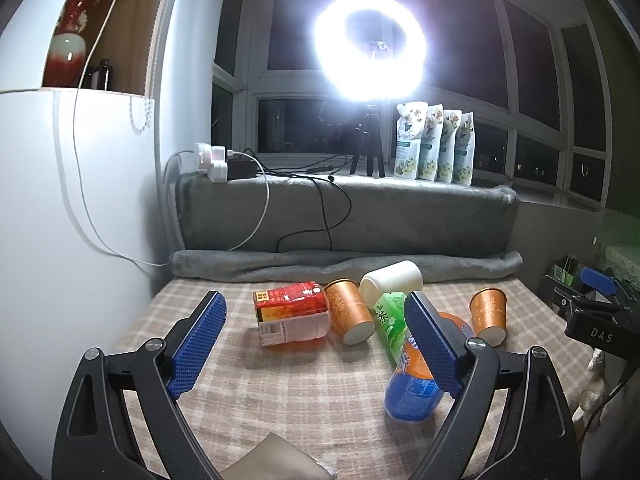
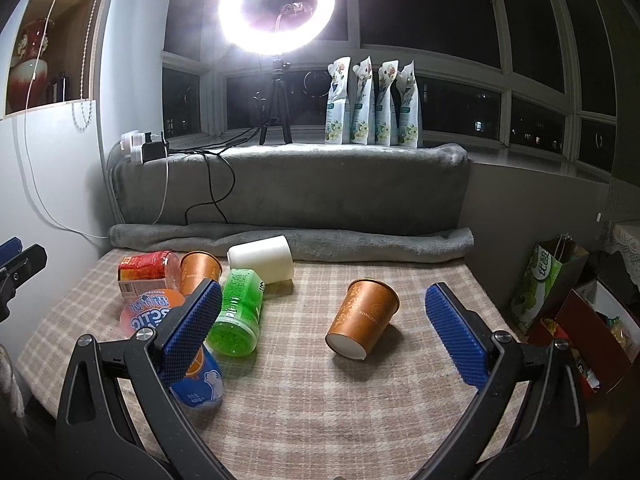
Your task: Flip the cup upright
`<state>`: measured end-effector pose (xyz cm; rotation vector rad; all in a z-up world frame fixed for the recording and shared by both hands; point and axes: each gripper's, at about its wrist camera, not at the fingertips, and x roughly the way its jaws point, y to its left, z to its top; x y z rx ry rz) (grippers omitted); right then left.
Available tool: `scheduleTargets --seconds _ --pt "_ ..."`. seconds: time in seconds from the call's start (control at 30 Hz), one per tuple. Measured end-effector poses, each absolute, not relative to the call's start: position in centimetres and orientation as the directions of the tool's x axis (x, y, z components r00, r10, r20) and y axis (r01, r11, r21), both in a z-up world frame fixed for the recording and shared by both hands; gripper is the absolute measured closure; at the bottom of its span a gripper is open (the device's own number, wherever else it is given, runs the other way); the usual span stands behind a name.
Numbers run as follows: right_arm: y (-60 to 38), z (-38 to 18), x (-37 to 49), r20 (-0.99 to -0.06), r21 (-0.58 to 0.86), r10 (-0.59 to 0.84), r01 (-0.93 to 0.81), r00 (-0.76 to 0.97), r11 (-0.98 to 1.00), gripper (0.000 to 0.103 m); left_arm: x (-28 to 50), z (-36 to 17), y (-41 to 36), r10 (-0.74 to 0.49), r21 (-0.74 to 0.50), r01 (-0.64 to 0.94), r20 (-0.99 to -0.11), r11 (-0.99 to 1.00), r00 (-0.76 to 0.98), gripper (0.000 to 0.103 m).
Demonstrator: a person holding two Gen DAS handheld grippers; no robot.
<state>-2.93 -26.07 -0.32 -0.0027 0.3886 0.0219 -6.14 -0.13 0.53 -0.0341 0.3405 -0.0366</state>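
Two orange paper cups lie on their sides on the checked tablecloth. One cup lies alone, its white base toward me, between the wide-open blue pads of my right gripper; it also shows in the left wrist view. The second cup lies among the bottles; it also shows in the right wrist view. A white cup lies on its side behind them. My left gripper is open and empty, short of the bottles.
A red-label bottle, a green bottle and an orange-blue soda bottle lie on the cloth. A rolled grey blanket borders the far edge. A ring light and pouches stand on the sill. Bags sit at the right.
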Motion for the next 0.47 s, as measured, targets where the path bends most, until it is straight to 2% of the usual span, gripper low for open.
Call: scheduleTargets --seconds 0.47 --pt "-26.01 -0.32 -2.94 -0.38 0.001 0.02 -0.022 0.925 1.0 0.0 -6.09 0.44 0.08 -0.037 -0.038 0.026 -0.331 0.999 0.943 0.012"
